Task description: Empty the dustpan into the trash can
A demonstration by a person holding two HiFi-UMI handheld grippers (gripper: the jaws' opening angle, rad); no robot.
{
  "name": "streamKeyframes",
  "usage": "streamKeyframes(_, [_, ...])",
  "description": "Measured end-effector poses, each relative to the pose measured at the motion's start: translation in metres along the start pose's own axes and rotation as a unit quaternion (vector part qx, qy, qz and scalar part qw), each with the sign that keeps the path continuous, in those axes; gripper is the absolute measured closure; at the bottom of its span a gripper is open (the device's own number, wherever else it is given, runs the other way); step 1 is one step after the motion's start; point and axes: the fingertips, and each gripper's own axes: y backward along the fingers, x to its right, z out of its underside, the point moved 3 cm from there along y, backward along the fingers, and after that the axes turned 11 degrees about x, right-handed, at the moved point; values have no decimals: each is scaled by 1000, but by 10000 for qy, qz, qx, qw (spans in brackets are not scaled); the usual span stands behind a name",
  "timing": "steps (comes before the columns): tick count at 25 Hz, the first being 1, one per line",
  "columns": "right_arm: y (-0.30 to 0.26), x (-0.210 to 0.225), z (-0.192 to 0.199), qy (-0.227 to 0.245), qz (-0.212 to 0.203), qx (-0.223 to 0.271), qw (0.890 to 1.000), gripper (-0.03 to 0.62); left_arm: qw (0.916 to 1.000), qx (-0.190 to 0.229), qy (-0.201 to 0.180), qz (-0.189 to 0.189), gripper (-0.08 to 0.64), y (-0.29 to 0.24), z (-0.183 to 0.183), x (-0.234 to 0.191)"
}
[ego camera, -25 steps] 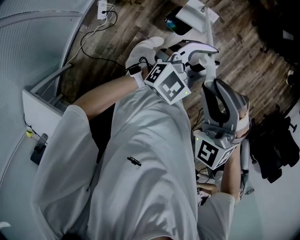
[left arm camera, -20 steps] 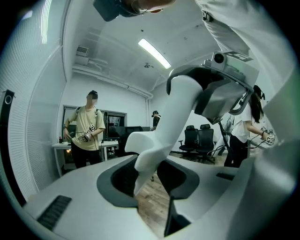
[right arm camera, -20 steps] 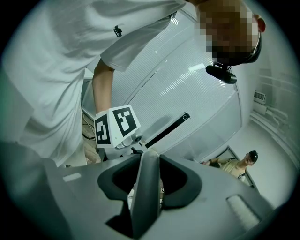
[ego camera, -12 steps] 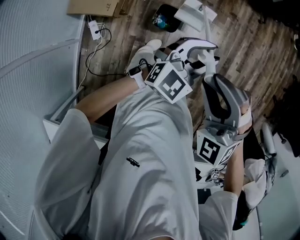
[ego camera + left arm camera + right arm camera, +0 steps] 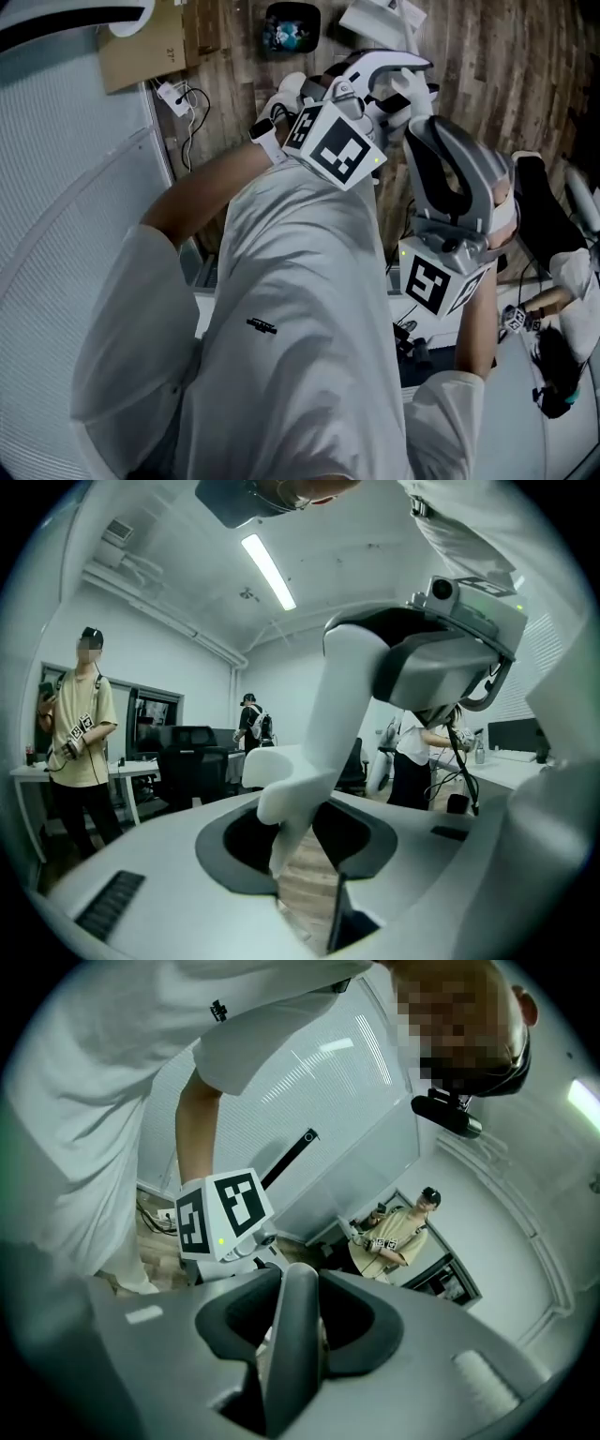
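Carrying stage, as judged. Right gripper point(image 5: 292, 1372): jaws part-closed, pinching a grey-looking bar that I took to be the dustpan handle point(image 5: 323, 724). Left gripper point(image 5: 309, 907): jaws spread wide and had just been closing a little. The white handle stood between them, with no pad contact seen.

The dustpan point(image 5: 373, 15) was out front at the end of its handle. It sat beside the dark trash can point(image 5: 291, 26) on the wooden floor point(image 5: 469, 56), apart from it and not over the opening.

Risks:
- Tipping now would dump the contents on the floor, because the pan was off to one side of the can.
- One grip on a long handle could let the pan swing or roll.
- Left jaws closing off-centre might knock the handle.
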Motion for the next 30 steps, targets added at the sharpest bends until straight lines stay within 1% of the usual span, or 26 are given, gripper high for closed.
streamKeyframes(3, [11,15,26,-73,142,-199,9997,459,9998,-86,133,155,443,-31,5,6])
streamKeyframes(7, [12,17,43,-128,376,-512,9979,463,9988,-151,329,326,445,-44,19,12])
streamKeyframes(9, [15,19,51,-304,509,-637,9962,463,9983,-185,331,446,448,-51,25,16])
streamKeyframes(12, [22,20,67,-698,675,-852,9916,465,9965,-276,322,717,451,-63,34,27])
streamKeyframes(16, [33,8,84,-1171,842,-1107,9833,463,9932,-415,357,1029,454,-67,52,46])
streamKeyframes(18, [40,2,94,-1398,935,-1234,9780,463,9903,-552,395,1210,453,-71,62,56])
streamKeyframes(21, [47,6,119,-1779,992,-1420,9687,463,9836,-910,518,1466,451,-89,74,64])
streamKeyframes(24, [52,11,143,-2041,974,-1531,9620,463,9771,-1221,688,1600,437,-108,86,67])
streamKeyframes(27, [58,6,159,-2203,1044,-1579,9569,463,9715,-1480,648,1735,428,-112,99,75])
streamKeyframes(30, [66,-1,178,-2471,1248,-1748,9449,463,9666,-1689,651,1815,423,-104,110,79])
